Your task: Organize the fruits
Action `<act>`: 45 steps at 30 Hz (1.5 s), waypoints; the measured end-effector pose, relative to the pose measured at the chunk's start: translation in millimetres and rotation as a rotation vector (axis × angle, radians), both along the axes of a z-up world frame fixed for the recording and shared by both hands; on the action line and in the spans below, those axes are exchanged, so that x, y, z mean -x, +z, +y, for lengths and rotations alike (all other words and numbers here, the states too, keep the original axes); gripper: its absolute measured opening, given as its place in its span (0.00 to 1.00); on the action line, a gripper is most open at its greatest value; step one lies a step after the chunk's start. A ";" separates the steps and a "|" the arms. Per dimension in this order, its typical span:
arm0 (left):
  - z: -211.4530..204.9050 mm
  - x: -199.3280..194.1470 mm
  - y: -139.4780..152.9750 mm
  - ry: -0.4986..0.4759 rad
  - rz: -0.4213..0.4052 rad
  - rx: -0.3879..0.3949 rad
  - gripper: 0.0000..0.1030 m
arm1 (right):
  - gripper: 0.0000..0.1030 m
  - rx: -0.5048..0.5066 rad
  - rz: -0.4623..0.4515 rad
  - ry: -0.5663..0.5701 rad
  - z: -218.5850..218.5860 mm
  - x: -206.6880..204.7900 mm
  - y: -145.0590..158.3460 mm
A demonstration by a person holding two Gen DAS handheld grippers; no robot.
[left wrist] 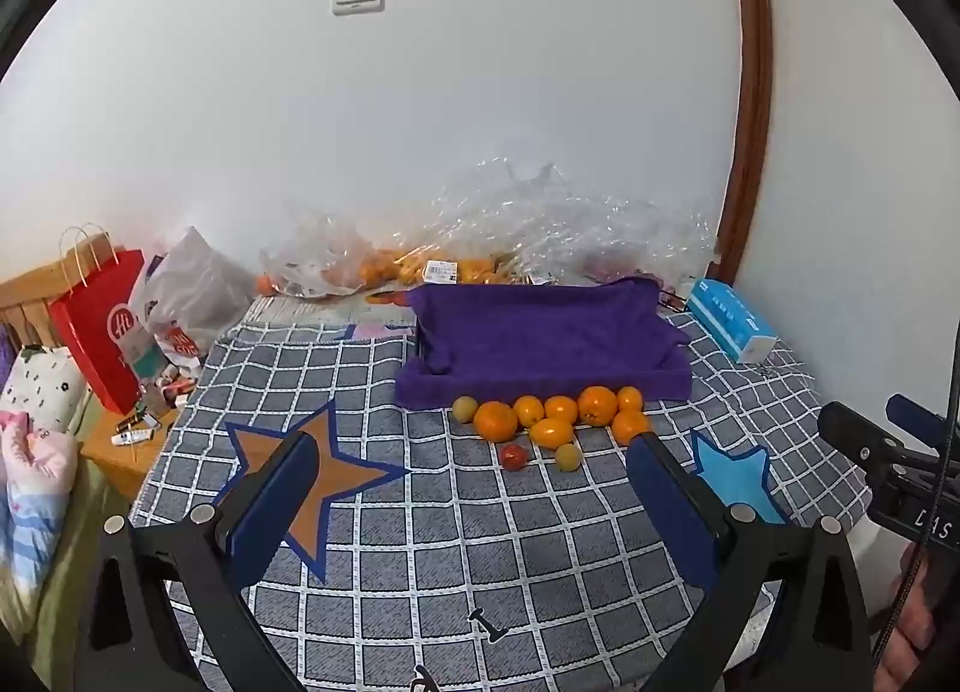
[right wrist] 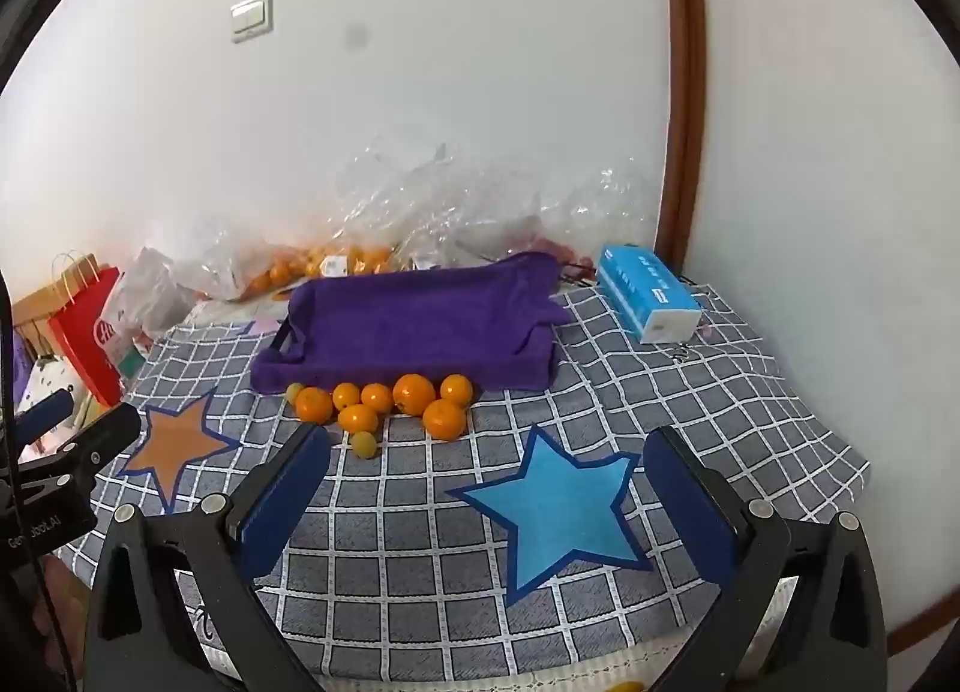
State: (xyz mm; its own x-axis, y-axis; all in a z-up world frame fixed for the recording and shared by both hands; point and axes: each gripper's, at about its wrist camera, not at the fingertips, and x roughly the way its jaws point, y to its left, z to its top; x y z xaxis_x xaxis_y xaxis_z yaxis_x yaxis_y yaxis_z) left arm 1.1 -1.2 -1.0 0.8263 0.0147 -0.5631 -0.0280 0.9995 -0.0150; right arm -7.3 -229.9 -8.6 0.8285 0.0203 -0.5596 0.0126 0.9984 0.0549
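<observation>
Both tools, left tool [left wrist: 474, 470] and right tool [right wrist: 489, 464], gape wide, blue-padded, holding nothing. Beyond, on checked cloth [left wrist: 540, 548], seven glossy round oranges [left wrist: 495, 421] (plus three smaller fruits) cluster against the purple towel-lined tray [left wrist: 540, 332].

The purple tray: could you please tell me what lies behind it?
Behind the purple tray, clear plastic bags hold oranges against the wall; the tray's rim hides whatever lies lower.

Fruit inside the crumpled plastic bags [left wrist: 420, 266] is blurred, perhaps oranges; the small red fruit [left wrist: 513, 456] is unidentifiable.
</observation>
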 end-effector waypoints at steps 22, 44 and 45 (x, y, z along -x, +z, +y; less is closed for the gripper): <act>-0.4 13.4 13.5 0.021 -0.053 0.027 1.00 | 1.00 -0.017 -0.018 0.002 0.1 21.2 11.8; 2.2 19.1 6.3 -0.035 -0.016 0.048 1.00 | 1.00 -0.009 -0.016 -0.018 0.5 22.9 4.9; 3.6 19.9 6.9 -0.032 -0.015 0.053 1.00 | 1.00 -0.015 -0.017 -0.025 0.3 22.4 4.9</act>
